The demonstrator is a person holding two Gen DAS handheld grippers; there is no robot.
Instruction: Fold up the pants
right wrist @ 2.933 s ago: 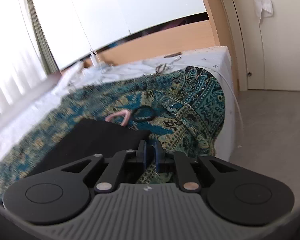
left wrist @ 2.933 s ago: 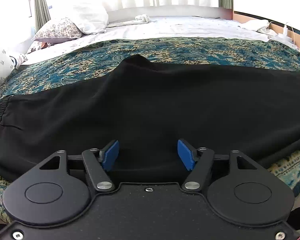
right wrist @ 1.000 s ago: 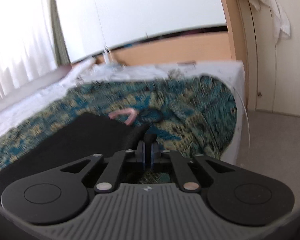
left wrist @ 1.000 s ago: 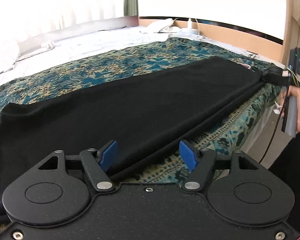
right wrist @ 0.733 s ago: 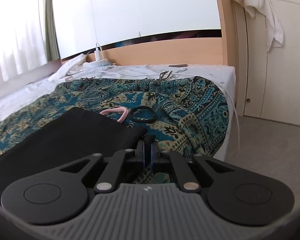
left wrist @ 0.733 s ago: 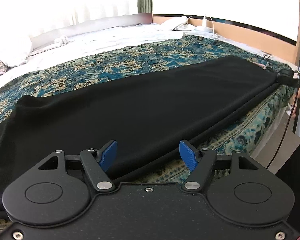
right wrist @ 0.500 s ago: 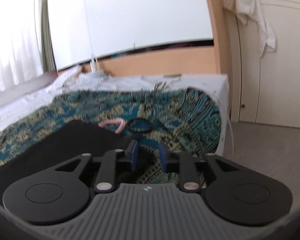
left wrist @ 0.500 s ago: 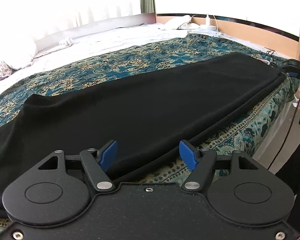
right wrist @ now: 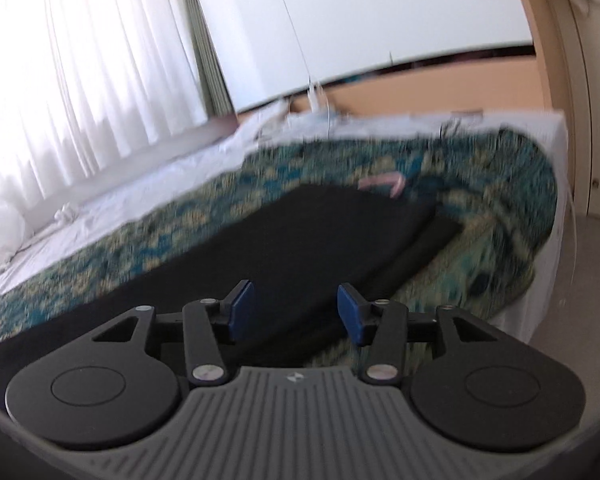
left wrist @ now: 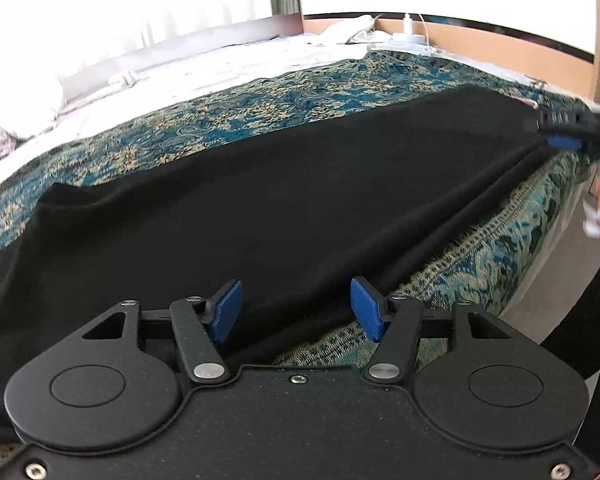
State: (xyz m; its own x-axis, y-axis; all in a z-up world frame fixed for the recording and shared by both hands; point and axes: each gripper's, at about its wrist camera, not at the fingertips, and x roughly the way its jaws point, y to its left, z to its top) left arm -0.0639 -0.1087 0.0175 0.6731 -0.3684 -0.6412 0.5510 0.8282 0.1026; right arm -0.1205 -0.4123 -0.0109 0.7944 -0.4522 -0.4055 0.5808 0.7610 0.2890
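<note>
Pants point(left wrist: 260, 208) are lying lengthwise along the bed point(left wrist: 500, 240) edge; left tongs point(left wrist: 296, 310) and right tongs point(right wrist: 294, 312) are both gaping, empty. Risk: near hem sliding off, overhang dragging it.

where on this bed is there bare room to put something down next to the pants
Bare patterned bedspread runs behind the pants, up to the white sheet. The front strip is narrow. Near the pink item it is crowded.
</note>
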